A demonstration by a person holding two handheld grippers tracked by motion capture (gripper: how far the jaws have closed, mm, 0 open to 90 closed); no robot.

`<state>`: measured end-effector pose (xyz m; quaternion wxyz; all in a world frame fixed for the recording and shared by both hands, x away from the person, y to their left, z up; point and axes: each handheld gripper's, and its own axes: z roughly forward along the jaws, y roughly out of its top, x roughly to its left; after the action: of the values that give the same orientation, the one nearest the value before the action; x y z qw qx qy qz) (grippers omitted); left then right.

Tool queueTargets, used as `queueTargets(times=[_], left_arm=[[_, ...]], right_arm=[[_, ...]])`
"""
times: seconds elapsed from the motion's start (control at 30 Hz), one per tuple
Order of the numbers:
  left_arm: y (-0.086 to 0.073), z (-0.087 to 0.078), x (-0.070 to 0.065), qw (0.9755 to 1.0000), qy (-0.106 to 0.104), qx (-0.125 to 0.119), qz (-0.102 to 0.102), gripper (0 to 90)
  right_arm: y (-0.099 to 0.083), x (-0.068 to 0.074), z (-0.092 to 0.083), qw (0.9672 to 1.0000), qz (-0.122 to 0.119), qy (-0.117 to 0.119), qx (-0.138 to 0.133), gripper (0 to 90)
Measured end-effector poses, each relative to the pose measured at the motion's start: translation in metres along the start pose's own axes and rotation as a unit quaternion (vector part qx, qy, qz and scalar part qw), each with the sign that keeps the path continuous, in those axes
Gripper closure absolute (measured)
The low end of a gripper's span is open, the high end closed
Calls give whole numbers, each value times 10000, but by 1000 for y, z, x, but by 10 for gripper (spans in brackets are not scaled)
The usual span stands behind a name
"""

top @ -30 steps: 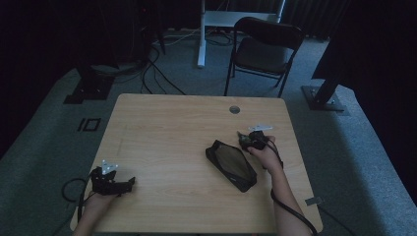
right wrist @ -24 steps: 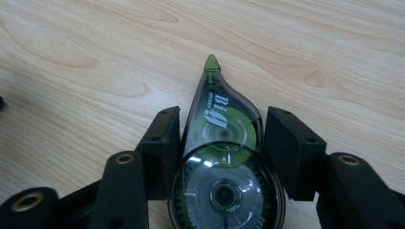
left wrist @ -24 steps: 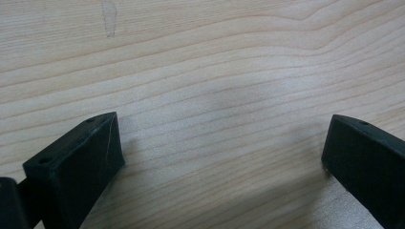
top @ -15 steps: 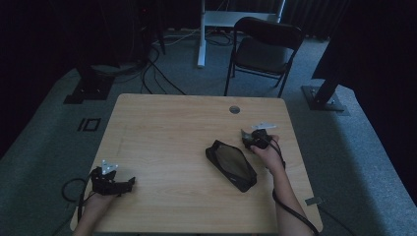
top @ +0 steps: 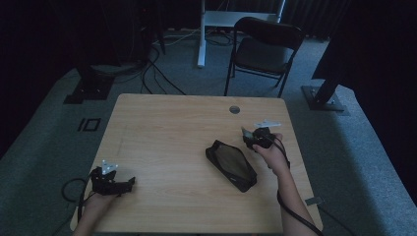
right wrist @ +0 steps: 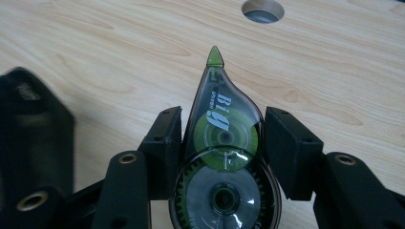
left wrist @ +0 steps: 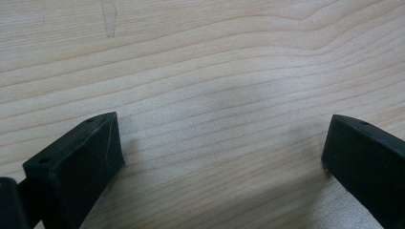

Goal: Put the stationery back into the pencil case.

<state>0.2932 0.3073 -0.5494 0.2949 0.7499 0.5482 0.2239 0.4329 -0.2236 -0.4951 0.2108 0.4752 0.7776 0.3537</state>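
Green correction-tape dispenser (right wrist: 222, 143) clamped in right gripper (right wrist: 222, 138) fingers, not yet in black pouch (top: 231, 164); left gripper (left wrist: 222, 152) fingers spread, empty.

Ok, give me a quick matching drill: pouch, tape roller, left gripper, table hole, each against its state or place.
1 pouch
2 tape roller
3 left gripper
4 table hole

a open over bare wood
b clamped in the right gripper
c near the table's far edge
d flat on the table, beside the right hand

Pairs: 1-d, 2-b, 3-a, 4-c
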Motion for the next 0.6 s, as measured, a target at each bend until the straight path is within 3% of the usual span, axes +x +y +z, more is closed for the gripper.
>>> queueTargets(times=[0.3,0.37,0.6], left_arm=[[0,0,0,10000,0,0,-1,2],[0,0,0,10000,0,0,-1,2],[0,0,0,10000,1,1,-1,2]], right_arm=[[14,10,-28,9998,-139,-100,-122,489],[21,15,-41,9995,-218,-62,-232,489],[22,31,-64,9988,-302,93,-373,490]])
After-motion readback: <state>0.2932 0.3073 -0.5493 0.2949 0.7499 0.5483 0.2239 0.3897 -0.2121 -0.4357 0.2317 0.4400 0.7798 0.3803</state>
